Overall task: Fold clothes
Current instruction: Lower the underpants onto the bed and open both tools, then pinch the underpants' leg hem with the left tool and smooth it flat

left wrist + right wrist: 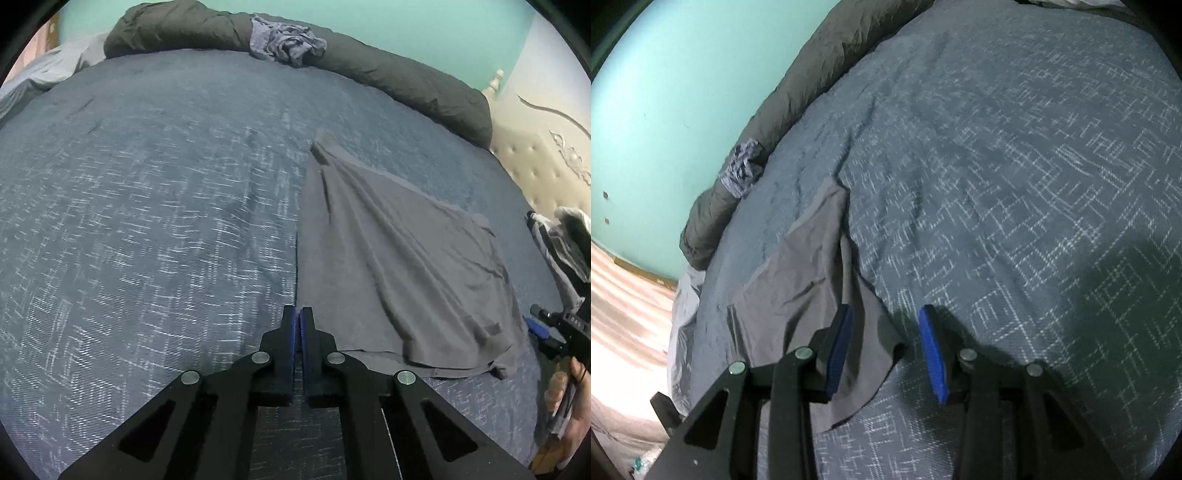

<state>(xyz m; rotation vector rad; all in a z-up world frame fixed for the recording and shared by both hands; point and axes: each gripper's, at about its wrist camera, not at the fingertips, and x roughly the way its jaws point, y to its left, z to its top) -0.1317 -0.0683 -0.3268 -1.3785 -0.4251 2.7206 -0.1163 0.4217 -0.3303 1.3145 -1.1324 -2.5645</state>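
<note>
A grey garment (pixel 399 266) lies spread on the blue patterned bedspread (pixel 147 221), creased and pulled into a point at its far end. My left gripper (pixel 297 314) is shut at the garment's near left edge; whether cloth is pinched between the pads is hidden. In the right wrist view the same garment (pixel 812 266) lies at lower left. My right gripper (pixel 886 325) is open and empty, low over the garment's near corner, with its left finger (pixel 840 347) above the cloth. The right gripper also shows at the far right of the left wrist view (pixel 554 328), held by a hand.
A dark green rolled duvet (pixel 406 81) runs along the bed's far edge with a crumpled blue-grey cloth (pixel 288 42) on it. A teal wall (pixel 665 110) stands behind. A cream tufted headboard (pixel 535 158) is at right. The floor (pixel 624 314) shows past the bed's edge.
</note>
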